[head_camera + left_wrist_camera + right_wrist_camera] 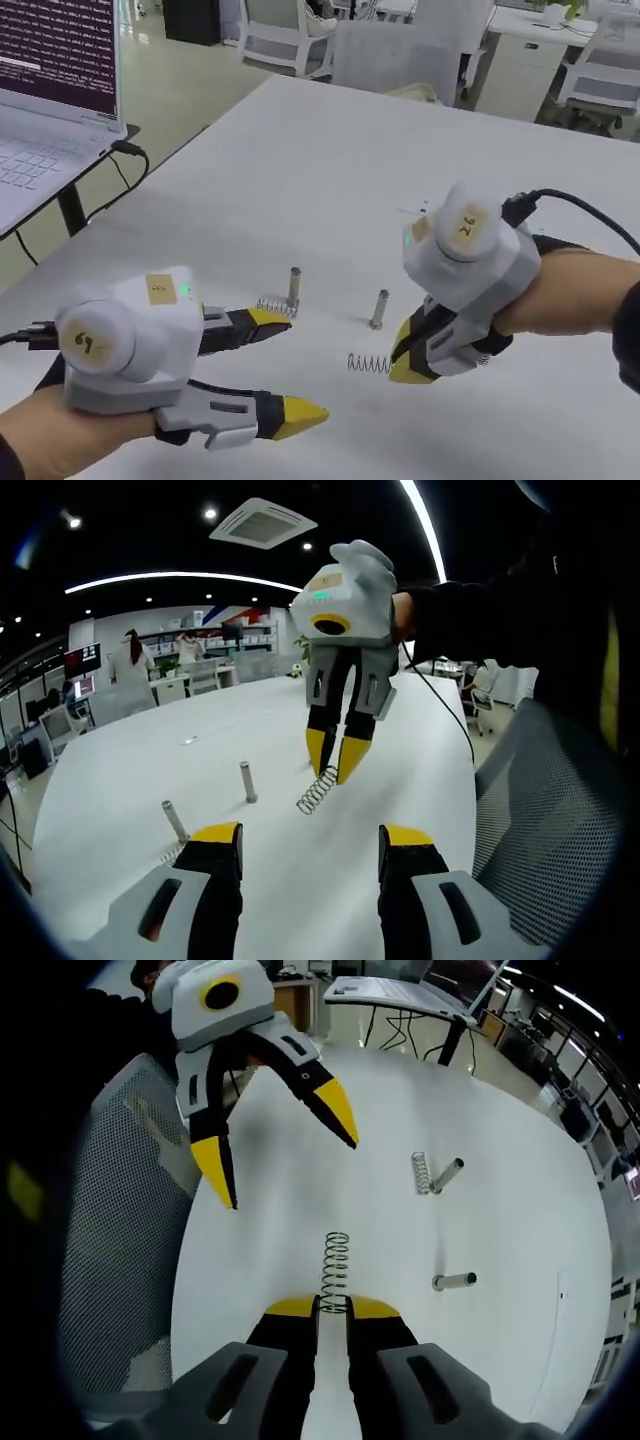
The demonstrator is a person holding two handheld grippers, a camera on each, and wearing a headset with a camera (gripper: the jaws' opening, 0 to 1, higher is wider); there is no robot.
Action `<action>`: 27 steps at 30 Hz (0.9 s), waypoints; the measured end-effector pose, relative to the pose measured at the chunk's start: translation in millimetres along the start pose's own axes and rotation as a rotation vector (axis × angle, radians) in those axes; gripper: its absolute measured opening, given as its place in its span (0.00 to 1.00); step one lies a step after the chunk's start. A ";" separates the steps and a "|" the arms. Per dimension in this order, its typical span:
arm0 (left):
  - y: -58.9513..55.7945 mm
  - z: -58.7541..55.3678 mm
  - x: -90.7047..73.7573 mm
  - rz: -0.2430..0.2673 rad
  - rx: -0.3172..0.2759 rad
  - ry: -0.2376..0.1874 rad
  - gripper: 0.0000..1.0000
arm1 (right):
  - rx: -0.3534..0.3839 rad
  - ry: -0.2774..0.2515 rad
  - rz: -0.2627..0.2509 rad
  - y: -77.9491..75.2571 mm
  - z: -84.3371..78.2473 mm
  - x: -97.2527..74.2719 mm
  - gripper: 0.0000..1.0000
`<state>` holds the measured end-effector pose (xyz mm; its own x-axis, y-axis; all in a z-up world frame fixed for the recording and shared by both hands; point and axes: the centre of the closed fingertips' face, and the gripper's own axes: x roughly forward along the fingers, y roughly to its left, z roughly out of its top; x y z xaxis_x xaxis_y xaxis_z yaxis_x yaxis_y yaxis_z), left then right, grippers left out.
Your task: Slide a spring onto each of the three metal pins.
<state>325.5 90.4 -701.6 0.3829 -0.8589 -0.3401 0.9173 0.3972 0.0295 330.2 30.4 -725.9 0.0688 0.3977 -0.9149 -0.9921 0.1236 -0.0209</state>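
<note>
My right gripper has its jaws closed on one end of a spring, whose long axis runs straight out ahead of them, low over the counter. The nearest pin stands upright off to one side of the spring's free end. My left gripper hovers nearby, jaws apart and empty.

Flat white tabletop looked smooth and matt, short grey pins were dull metal, thin coiled wire spring was bare metal too.
</note>
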 end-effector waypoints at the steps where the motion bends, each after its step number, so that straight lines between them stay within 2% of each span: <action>1: -1.0 0.5 0.5 -0.005 0.004 0.000 0.49 | -0.008 -0.009 0.005 3.5 4.6 -2.4 0.08; 5: -5.8 3.4 3.0 -0.026 0.024 0.000 0.46 | -0.033 -0.016 0.026 14.5 14.7 -7.4 0.08; 12: -15.4 8.5 6.9 -0.061 0.068 -0.006 0.36 | -0.078 -0.007 0.046 27.3 19.9 -11.8 0.08; 20: -28.0 11.7 10.6 -0.106 0.108 -0.011 0.22 | -0.111 -0.002 0.059 34.4 24.1 -17.1 0.08; 27: -33.3 12.9 11.9 -0.123 0.143 -0.007 0.10 | -0.128 0.010 0.069 38.8 23.9 -17.6 0.08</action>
<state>300.9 62.8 -694.5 0.2669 -0.9006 -0.3430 0.9633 0.2394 0.1211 292.9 49.9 -701.0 -0.0002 0.3918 -0.9200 -0.9998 -0.0204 -0.0084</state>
